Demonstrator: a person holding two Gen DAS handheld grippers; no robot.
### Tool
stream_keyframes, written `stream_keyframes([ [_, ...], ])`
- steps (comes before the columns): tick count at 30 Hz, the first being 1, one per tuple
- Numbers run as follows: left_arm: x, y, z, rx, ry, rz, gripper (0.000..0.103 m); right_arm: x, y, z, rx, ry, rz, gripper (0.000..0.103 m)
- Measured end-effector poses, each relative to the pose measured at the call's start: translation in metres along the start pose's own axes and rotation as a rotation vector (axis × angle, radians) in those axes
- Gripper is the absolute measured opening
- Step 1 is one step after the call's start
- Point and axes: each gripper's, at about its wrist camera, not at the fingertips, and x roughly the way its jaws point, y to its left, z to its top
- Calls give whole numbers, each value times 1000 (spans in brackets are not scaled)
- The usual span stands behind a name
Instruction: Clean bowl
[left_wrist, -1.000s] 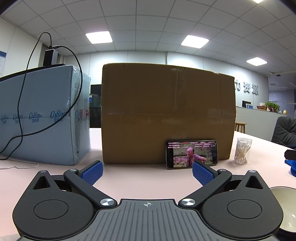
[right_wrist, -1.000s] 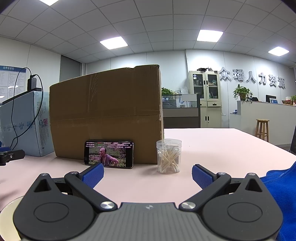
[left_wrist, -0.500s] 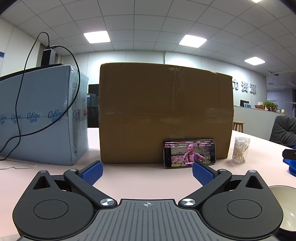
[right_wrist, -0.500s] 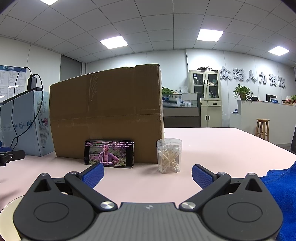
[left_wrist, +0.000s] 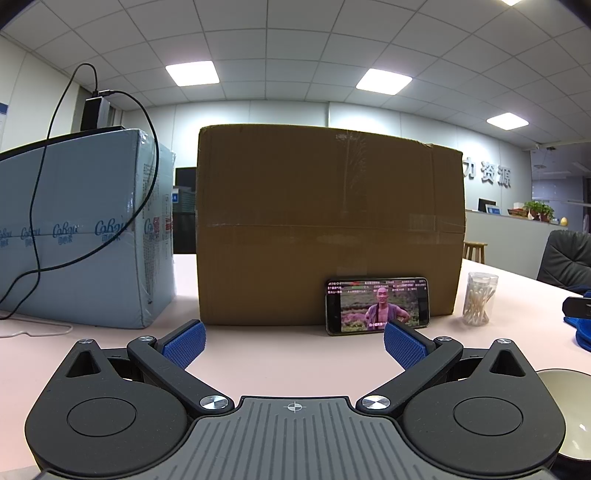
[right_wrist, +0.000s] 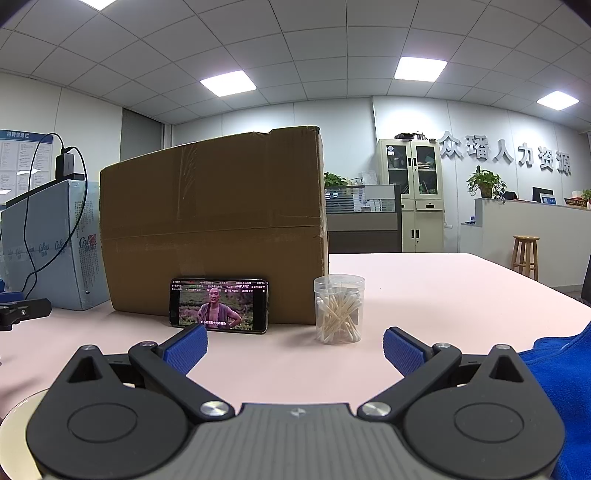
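Task is looking unstarted. Left gripper (left_wrist: 293, 341) and right gripper (right_wrist: 294, 345) are both sitting wide open, holding nothing. Bowl (left_wrist: 567, 400) is resting on the pink table (right_wrist: 424, 295) at 4 o'clock in the left view and at 8 o'clock in the right view (right_wrist: 16, 417), between the two grippers, untouched. Blue cloth (right_wrist: 557, 387) is lying at 4 o'clock in the right view, not picked up; grabbing it and wiping are both left. Farther out, a phone (right_wrist: 219, 306) is playing video against the cardboard box (right_wrist: 214, 229), with a cotton swab jar (right_wrist: 339, 308) beside it. The pale blue carton (left_wrist: 74, 236) is showing script branding, looks like "CoRou", unsure. Wall sign (right_wrist: 504, 153) is reading 众瑶人力资源.
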Motion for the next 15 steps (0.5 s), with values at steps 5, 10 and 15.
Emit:
stream_keyframes([
  [5, 0, -1, 0, 0, 0, -1, 103, 1, 0, 0, 0, 1, 1, 103],
  [10, 0, -1, 0, 0, 1, -4, 103, 2, 0, 0, -1, 2, 1, 103],
  [15, -1, -2, 0, 3, 2, 2, 103, 1, 0, -1, 0, 1, 2, 103],
])
